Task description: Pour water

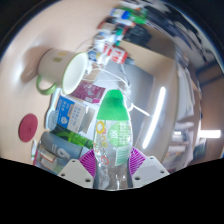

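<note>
Notably, the view was rolled hard over, so the table stood on edge across the scene, and that tilt bore directly on the risks. The main hazard, in my judgement, was water missing the mug: the mug appeared beyond the bottle's neck and off to one side of it, lying sideways in view with its open mouth showing, and whether the neck sat over that mouth could not be told. A stream begun from a misaligned neck would run onto the table. A second hazard was slip: the bottle was smooth clear plastic with a green label, and a tilted, water-weighted bottle could rotate or slide within the grip. A third was clutter; a blue-and-white carton lay just beside the bottle, between it and the mug, and a small red round item lay farther off from the mug, both open to splashing. The gripper was clenched on the bottle, both magenta pads pressing its lower body from either side. The bottle stood between the fingers and reached out ahead of them toward the mug.
</note>
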Available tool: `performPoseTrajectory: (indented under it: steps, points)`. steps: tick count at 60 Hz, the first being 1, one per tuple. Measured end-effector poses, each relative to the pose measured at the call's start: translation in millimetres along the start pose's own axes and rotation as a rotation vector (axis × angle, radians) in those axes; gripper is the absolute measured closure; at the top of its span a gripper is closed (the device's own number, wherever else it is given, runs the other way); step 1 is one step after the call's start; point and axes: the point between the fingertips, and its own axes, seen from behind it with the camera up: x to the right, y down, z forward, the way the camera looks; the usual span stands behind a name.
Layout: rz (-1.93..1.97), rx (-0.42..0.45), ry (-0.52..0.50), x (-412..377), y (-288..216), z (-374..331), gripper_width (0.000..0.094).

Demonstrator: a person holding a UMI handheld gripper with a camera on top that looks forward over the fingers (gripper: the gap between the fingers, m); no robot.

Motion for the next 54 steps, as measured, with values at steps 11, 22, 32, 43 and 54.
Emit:
performPoseTrajectory:
  steps: [11, 22, 32, 43, 54]
  points:
    - [-0.404, 0.074, 0.025, -4.8, -30.3, 28.7, 0.0551]
    - [-0.504, 0.084, 0.01, -5.9, -46.5, 38.2, 0.0552]
    - [-0.449, 0.058, 0.016, -2.5, -44.1, 41.9, 0.0552]
    - [0.108, -0.065, -0.004, 7.5, -9.2, 40.2, 0.0553]
    - [1.197, -0.17, -0.046, -23.5, 9.8, 16.0, 0.0551]
